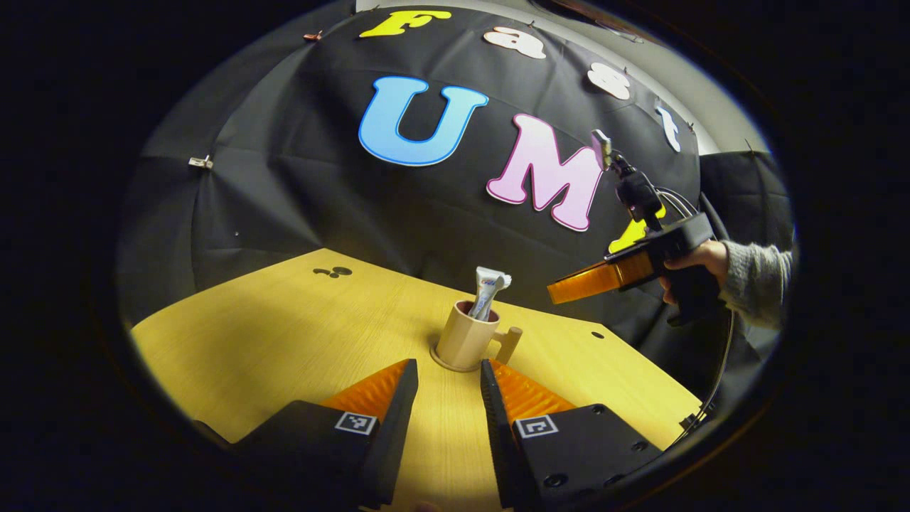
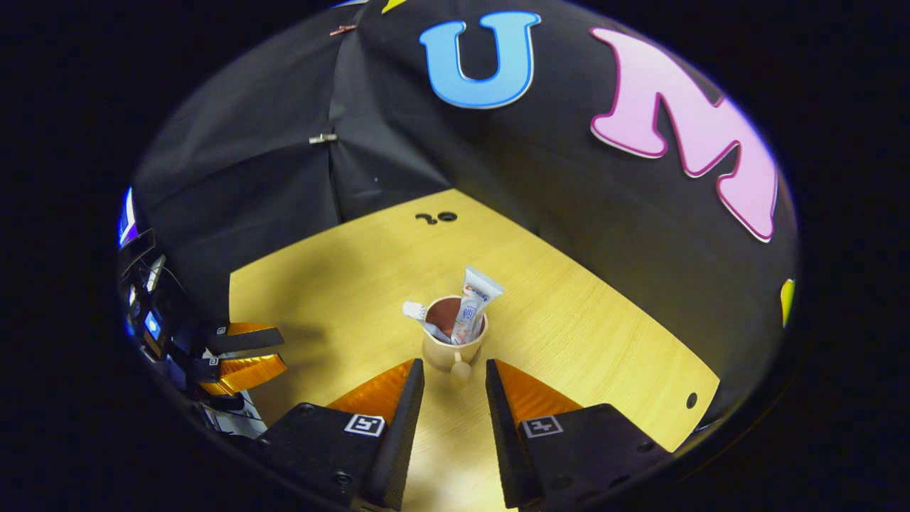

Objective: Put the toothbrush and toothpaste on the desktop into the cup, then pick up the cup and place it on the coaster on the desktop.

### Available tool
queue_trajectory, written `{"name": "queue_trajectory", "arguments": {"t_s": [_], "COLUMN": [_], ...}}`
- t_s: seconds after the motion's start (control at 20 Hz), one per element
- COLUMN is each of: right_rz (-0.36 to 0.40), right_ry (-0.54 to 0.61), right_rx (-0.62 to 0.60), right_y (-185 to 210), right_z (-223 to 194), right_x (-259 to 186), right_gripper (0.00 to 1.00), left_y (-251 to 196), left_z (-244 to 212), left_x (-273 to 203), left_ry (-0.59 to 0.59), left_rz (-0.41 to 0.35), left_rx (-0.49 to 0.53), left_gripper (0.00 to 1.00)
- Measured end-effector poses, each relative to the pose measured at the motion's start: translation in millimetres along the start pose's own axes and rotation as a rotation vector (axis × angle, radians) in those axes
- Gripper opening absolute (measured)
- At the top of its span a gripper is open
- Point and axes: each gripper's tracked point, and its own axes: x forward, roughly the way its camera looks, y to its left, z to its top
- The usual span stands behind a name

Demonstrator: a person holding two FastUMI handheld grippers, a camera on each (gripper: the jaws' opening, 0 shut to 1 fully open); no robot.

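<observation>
Yellow wood-grain bench (image 1: 284, 334) spans both views, black cloth wall behind. Tan cup (image 1: 466, 340) stands upright mid-bench on a round coaster (image 1: 448, 364), whose rim peeks out at the cup's base in the left gripper view; the right gripper view hides the coaster under the cup (image 2: 448, 348). Toothpaste (image 2: 473, 304) and toothbrush (image 2: 425, 320) stand inside the cup, tube leaning right, brush head poking over the left rim. Left gripper view shows the tube (image 1: 488, 290) but the brush is hard to separate from it. Left gripper (image 1: 449, 387): fingers apart, empty, cup just beyond the tips, handle pointing right. Right gripper (image 2: 455, 387): fingers apart, empty, cup handle facing the gap, not touched. Left gripper view also catches the right gripper (image 1: 604, 279) aloft, a hand (image 1: 693, 274) on its grip, grey sleeve (image 1: 757, 281).
</observation>
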Motion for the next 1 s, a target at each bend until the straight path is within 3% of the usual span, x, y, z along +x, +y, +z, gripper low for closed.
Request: {"name": "queue_trajectory", "arguments": {"t_s": [0.35, 0.55, 0.75, 1.0], "right_rz": [-0.010, 0.008, 0.002, -0.064], "right_ry": [-0.226, -0.359, -0.484, -0.555], "right_rx": [-0.030, 0.011, 0.090, 0.147], "right_y": [38.8, 76.4, 90.2, 86.7], "right_z": [19.9, 47.6, 72.3, 79.0], "right_x": [-69.8, -106.6, -140.7, -171.2], "right_gripper": [0.55, 0.55, 0.57, 0.57], "left_y": [-36.2, -56.4, -74.2, -94.1], "left_z": [62.5, 113.3, 149.5, 161.1], "left_x": [-18.5, -34.2, -52.6, -65.2], "left_ry": [-0.024, -0.053, -0.067, -0.035], "left_rz": [-0.034, -0.040, -0.051, -0.091], "left_rx": [0.012, 0.054, 0.095, 0.158], "left_gripper": [0.56, 0.56, 0.57, 0.57]}}
